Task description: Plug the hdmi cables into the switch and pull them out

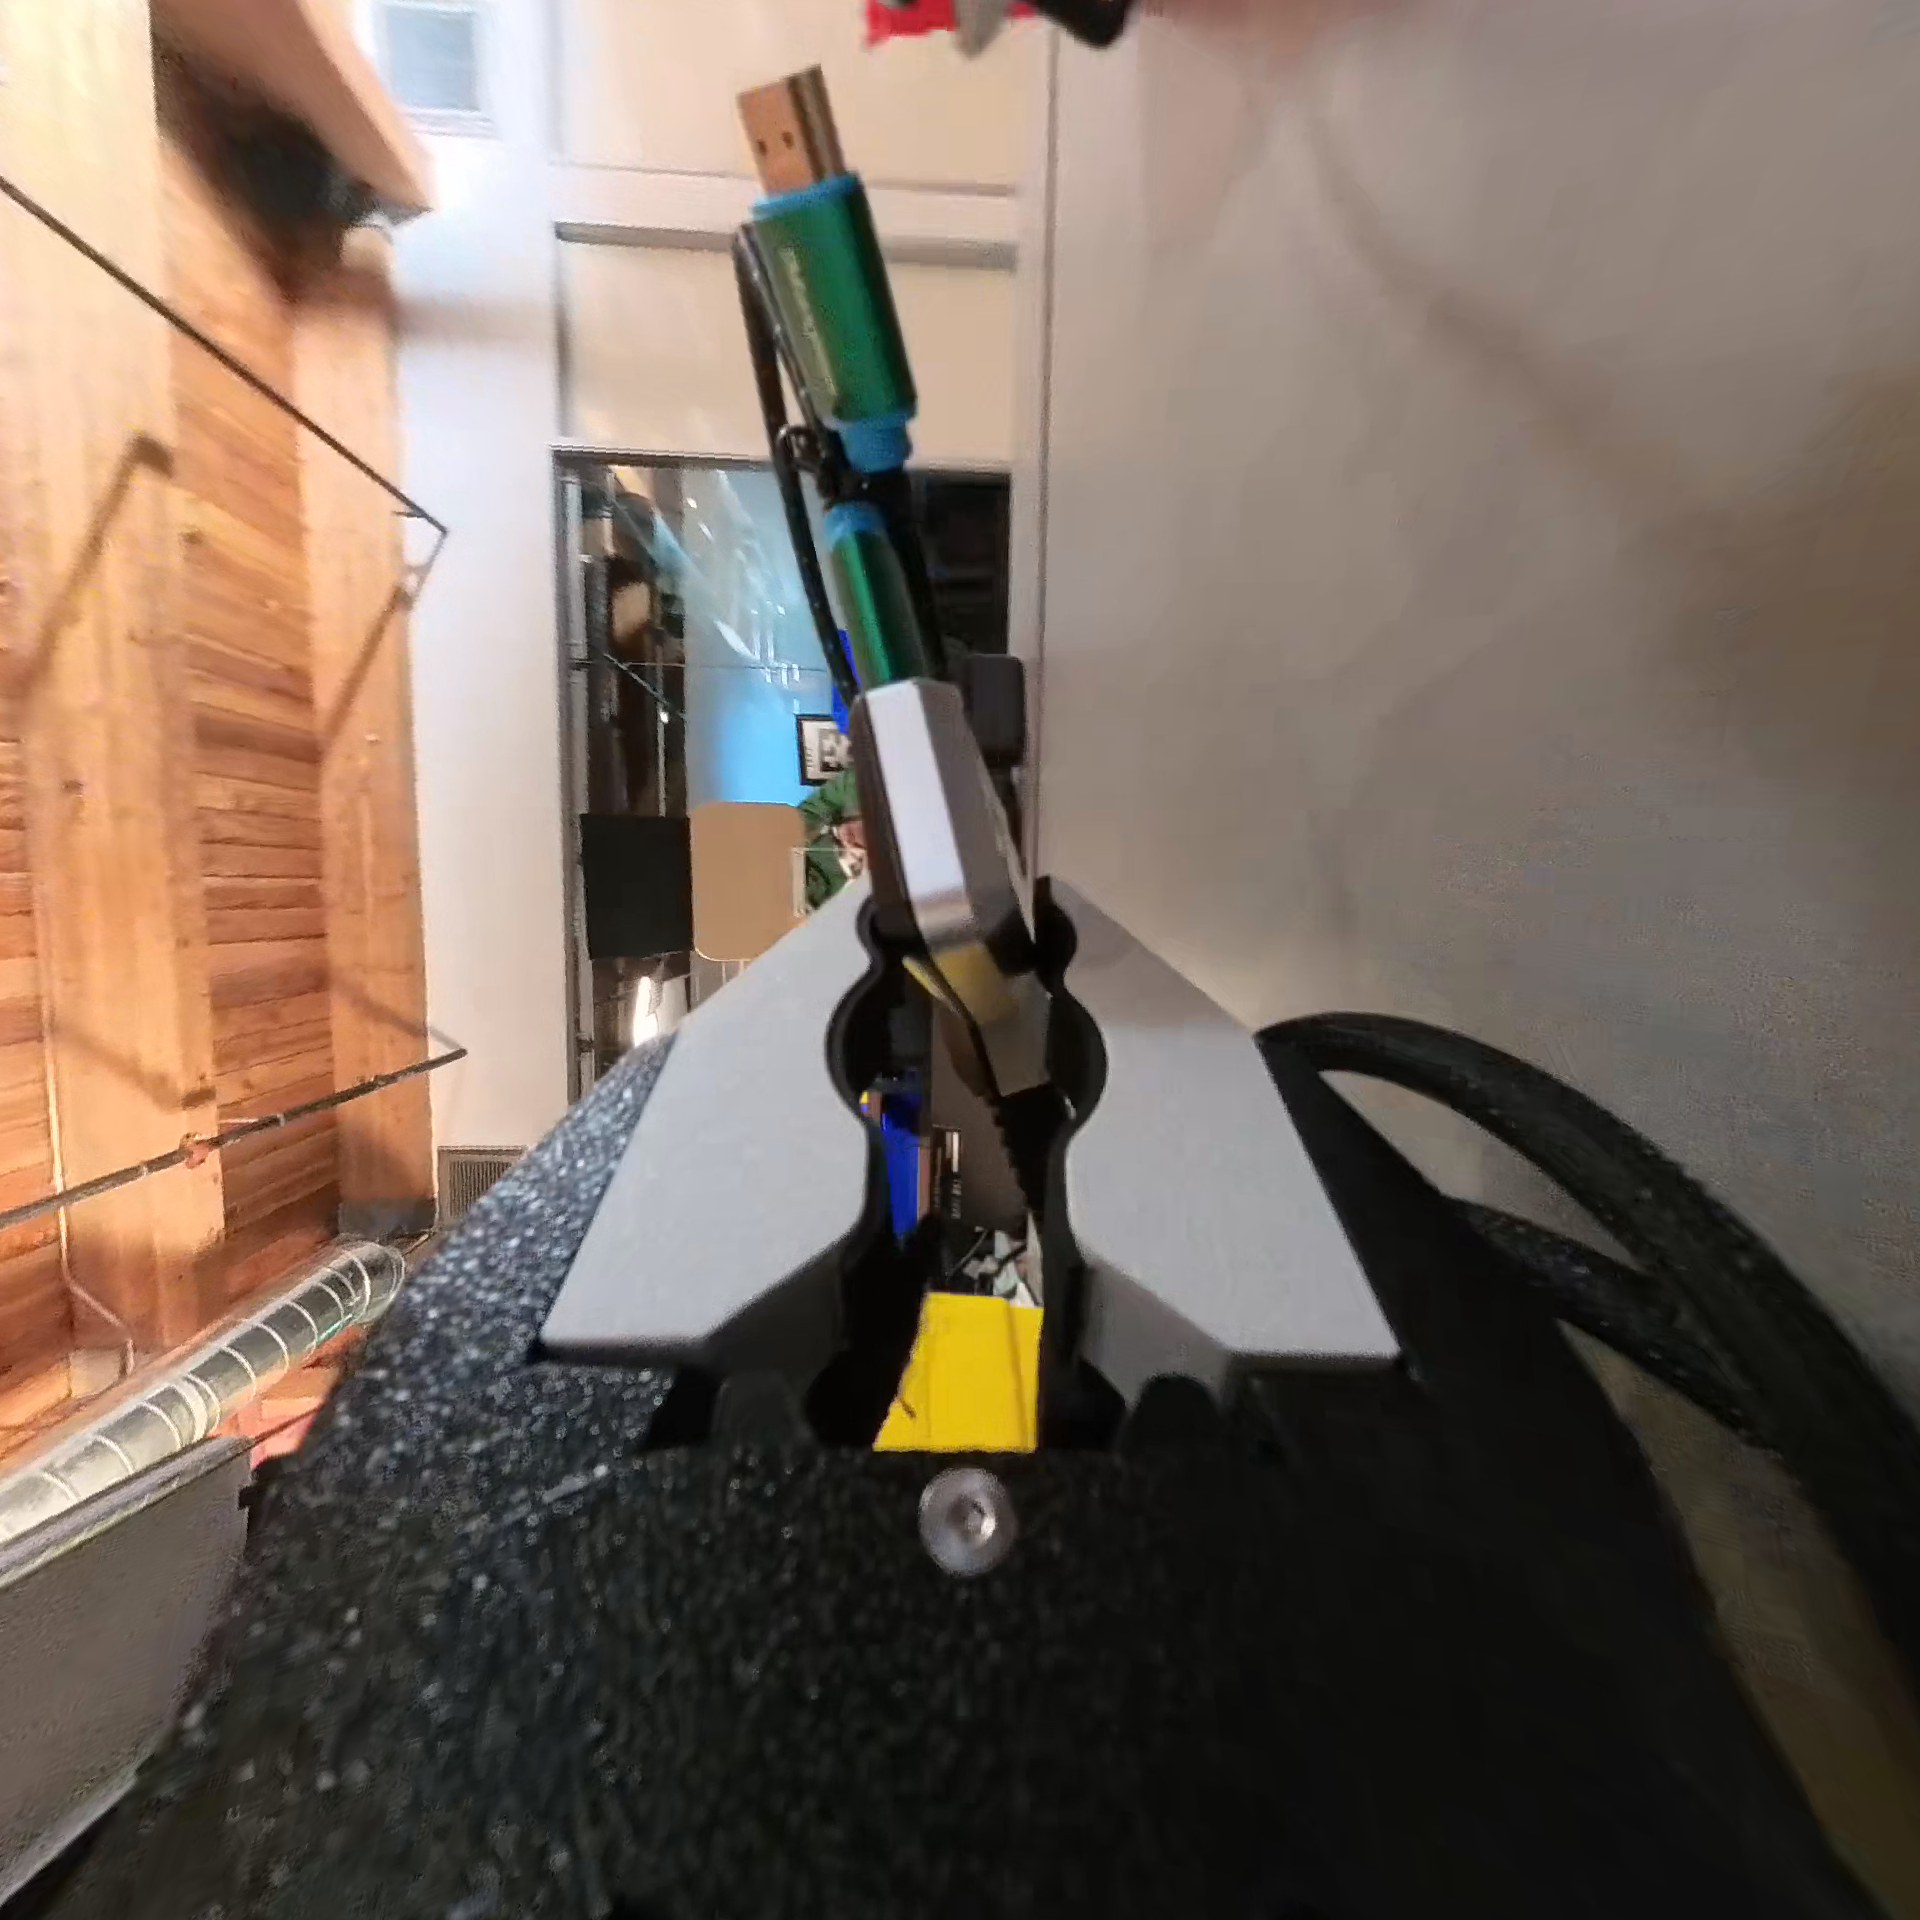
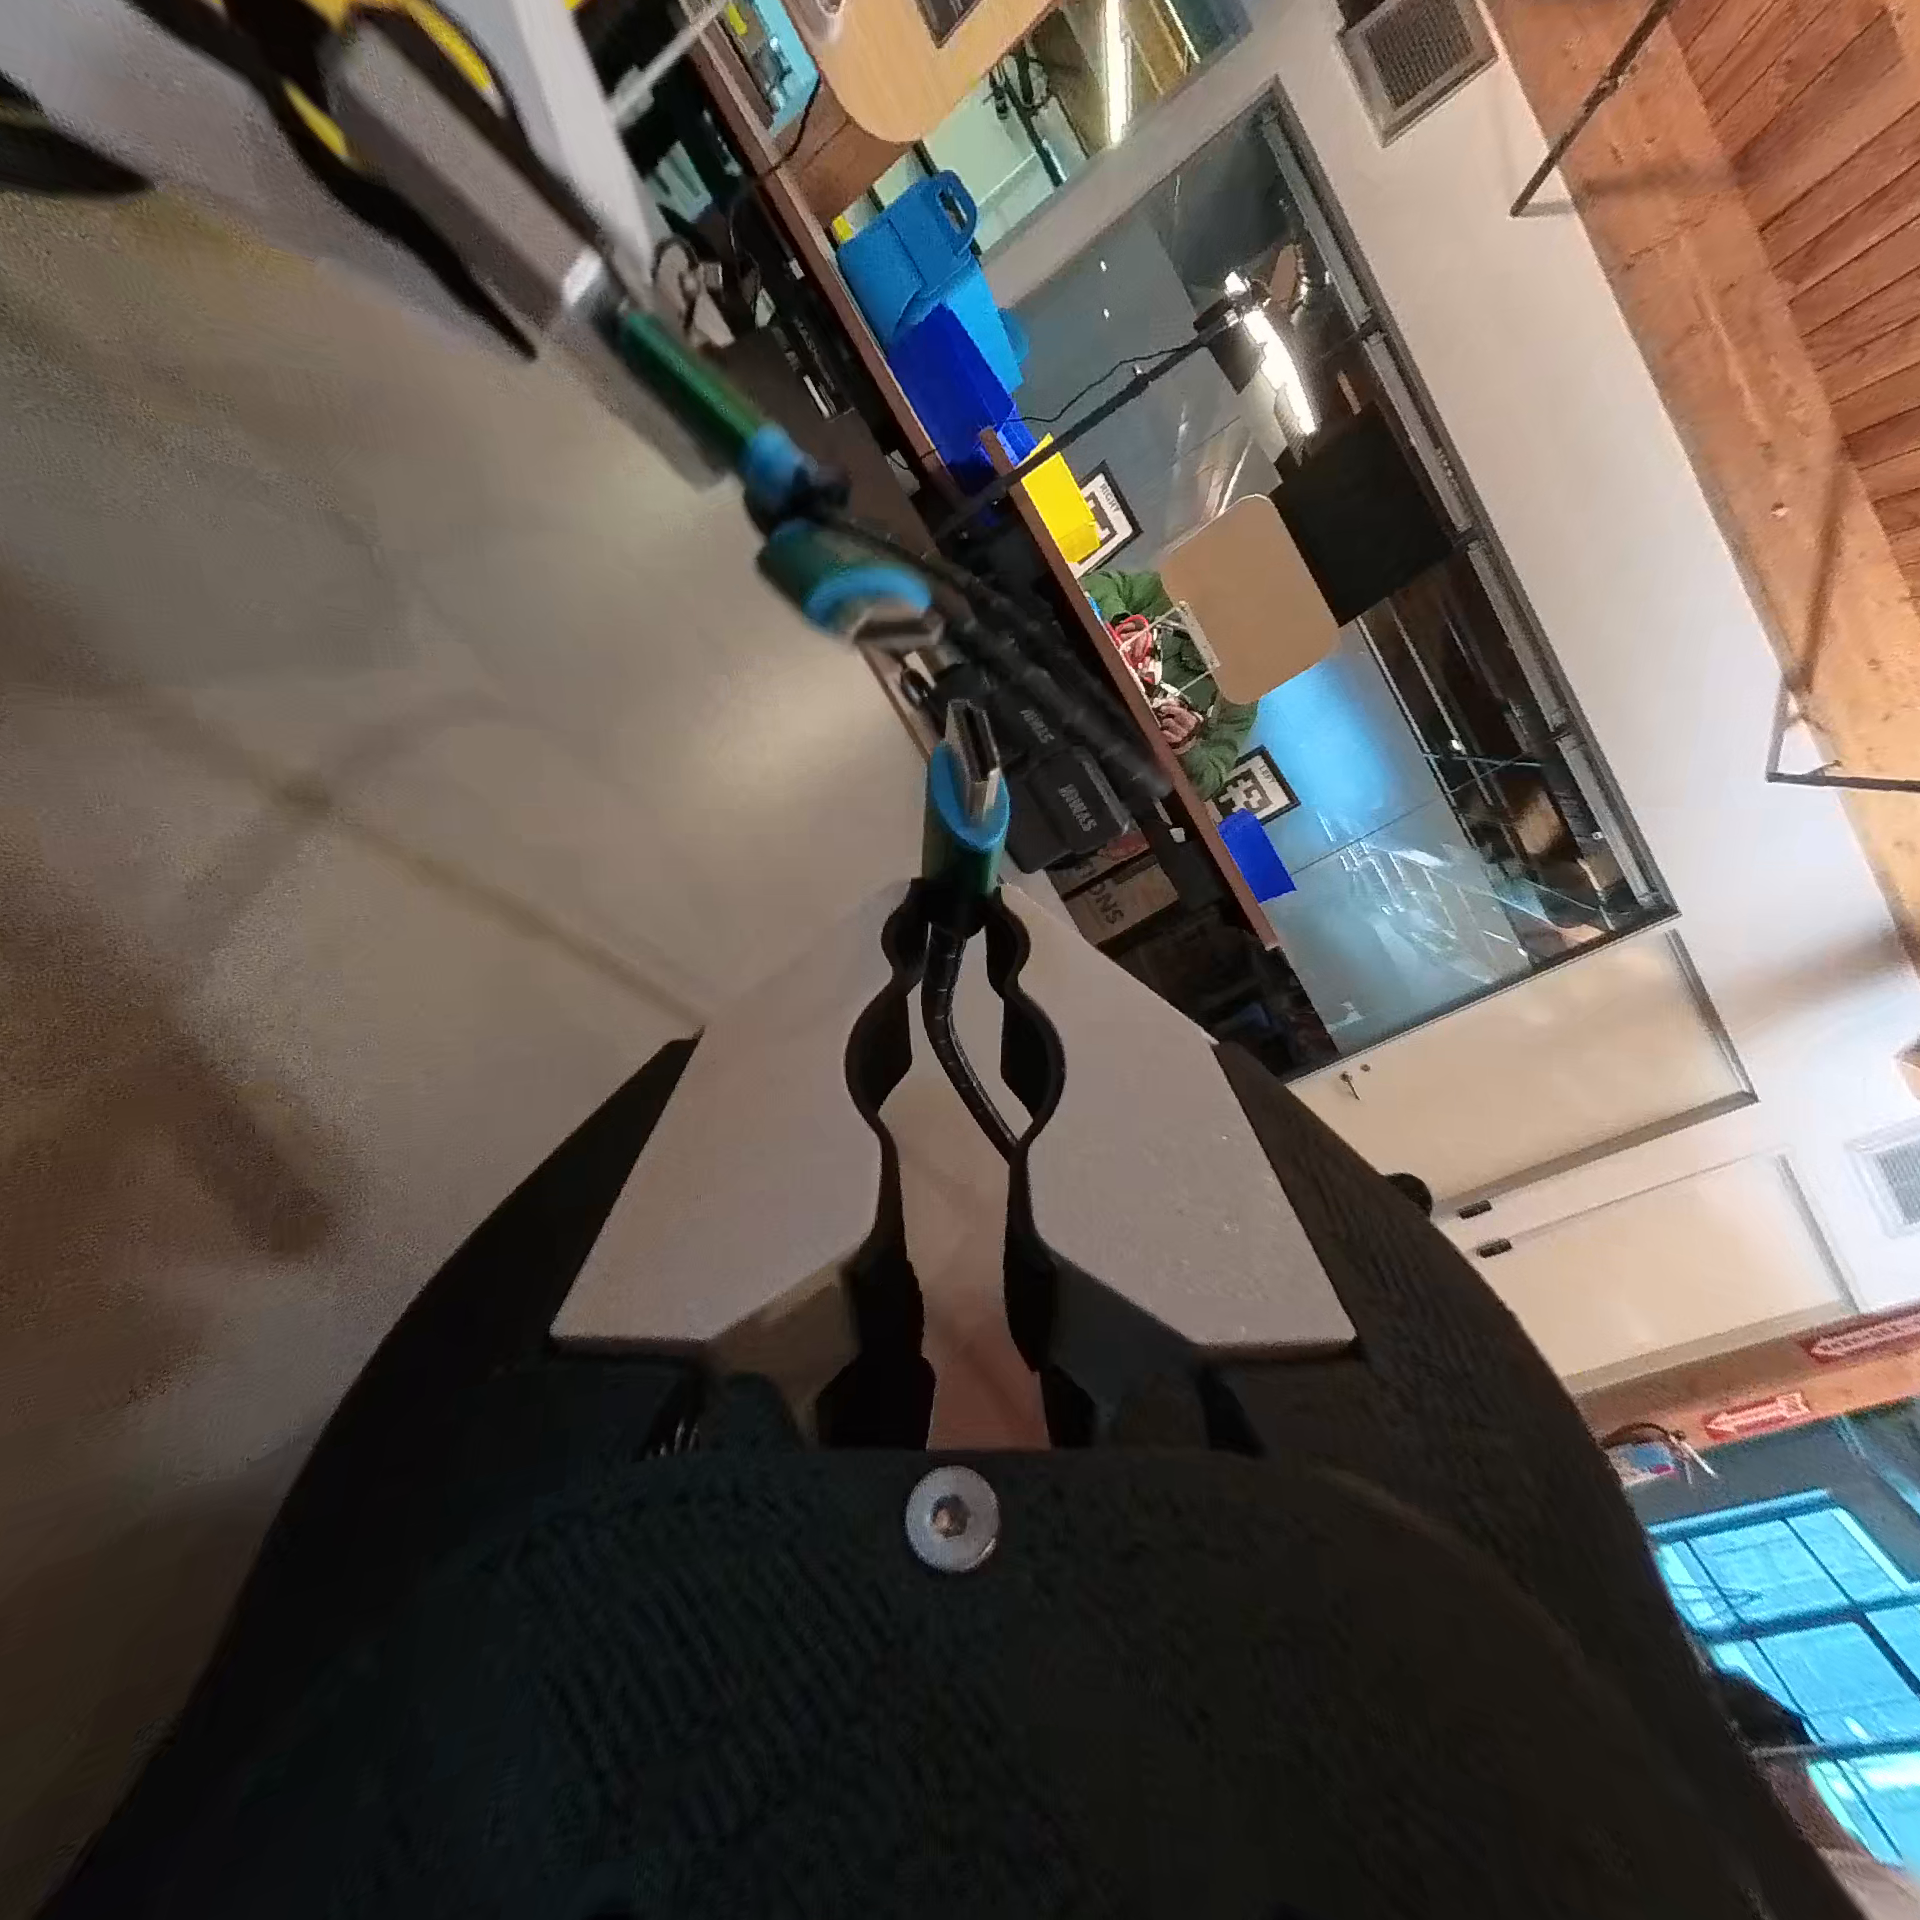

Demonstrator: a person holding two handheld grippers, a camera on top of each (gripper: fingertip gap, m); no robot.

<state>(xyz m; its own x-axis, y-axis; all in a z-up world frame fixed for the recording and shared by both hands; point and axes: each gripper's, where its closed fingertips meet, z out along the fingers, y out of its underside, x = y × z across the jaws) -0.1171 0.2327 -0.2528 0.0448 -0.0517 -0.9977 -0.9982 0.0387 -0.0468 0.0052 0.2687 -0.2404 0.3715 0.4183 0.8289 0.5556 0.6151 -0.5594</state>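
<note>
Two grippers each grip something: the left gripper (image 1: 961, 971) pinches the flat silver metal switch (image 1: 930, 821), a green-shelled plug (image 1: 883, 613) seated in it; only the right wrist view shows the right gripper (image 2: 956, 935) clamping another green plug's (image 2: 964, 821) black cable (image 2: 961, 1049).

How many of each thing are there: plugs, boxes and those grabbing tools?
Green HDMI plugs: 3 (plugged in, dangling, held)
Silver switch: 1
Grippers: 2 (left gripper, right gripper)
Total: 6
</note>
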